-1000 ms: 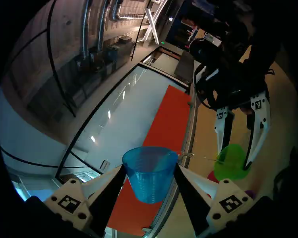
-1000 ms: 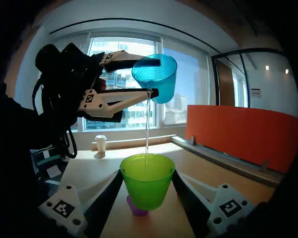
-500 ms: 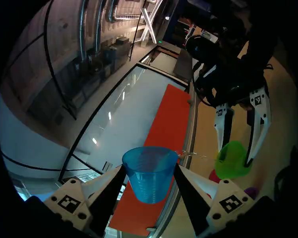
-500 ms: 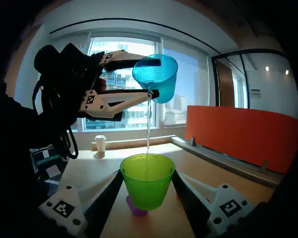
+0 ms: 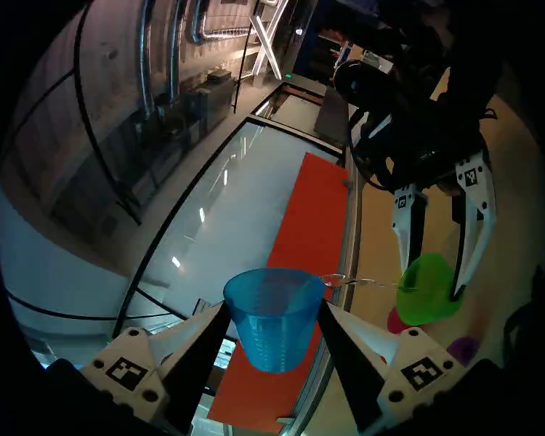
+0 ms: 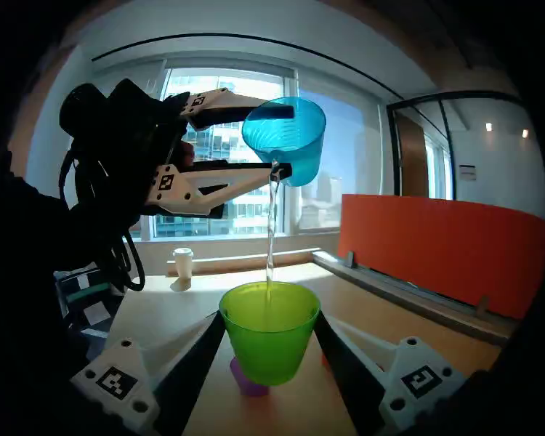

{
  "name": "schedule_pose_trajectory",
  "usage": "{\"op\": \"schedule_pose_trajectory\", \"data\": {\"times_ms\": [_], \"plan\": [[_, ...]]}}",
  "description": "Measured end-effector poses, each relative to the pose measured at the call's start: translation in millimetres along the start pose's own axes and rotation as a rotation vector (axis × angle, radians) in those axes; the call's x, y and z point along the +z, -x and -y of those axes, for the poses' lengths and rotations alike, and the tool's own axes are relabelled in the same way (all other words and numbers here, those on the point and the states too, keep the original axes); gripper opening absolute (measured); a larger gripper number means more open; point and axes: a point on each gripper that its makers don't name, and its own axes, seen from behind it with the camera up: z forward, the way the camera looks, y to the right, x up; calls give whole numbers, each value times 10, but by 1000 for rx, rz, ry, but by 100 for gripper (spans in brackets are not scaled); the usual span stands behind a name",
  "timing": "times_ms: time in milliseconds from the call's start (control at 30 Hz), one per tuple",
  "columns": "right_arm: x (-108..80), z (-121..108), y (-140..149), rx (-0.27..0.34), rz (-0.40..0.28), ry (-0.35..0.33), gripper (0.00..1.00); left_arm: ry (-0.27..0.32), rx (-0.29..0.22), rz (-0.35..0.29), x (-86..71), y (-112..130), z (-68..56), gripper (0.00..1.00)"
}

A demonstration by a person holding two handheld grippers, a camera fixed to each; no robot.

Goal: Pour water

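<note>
My left gripper (image 5: pixel 275 327) is shut on a blue translucent cup (image 5: pixel 274 317), tipped onto its side. In the right gripper view the same blue cup (image 6: pixel 285 139) hangs high, held by the left gripper (image 6: pixel 280 142), and a thin stream of water (image 6: pixel 270 225) falls from its lip into the green cup (image 6: pixel 270 330). My right gripper (image 6: pixel 270 341) is shut on that green cup, held upright above the table. The left gripper view shows the green cup (image 5: pixel 427 288) between the right gripper's fingers (image 5: pixel 474 232), with the water (image 5: pixel 360 282) running toward it.
A wooden table (image 6: pixel 345 291) lies below, with an orange partition (image 6: pixel 447 243) along its right side. A purple cup (image 6: pixel 245 379) sits on the table under the green one. A white paper cup (image 6: pixel 183 260) stands by the window (image 6: pixel 221 167). A dark sleeve (image 6: pixel 47 232) is at left.
The blue cup has tipped slightly further and the water keeps running into the green cup. Both grippers hold nearly the same places.
</note>
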Motion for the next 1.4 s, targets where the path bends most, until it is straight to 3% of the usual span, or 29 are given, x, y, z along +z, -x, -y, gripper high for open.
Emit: {"op": "schedule_pose_trajectory", "data": {"times_ms": [1400], "plan": [[-14, -46, 30, 3, -8, 12, 90, 8, 133, 0, 74, -101, 4, 85]]}}
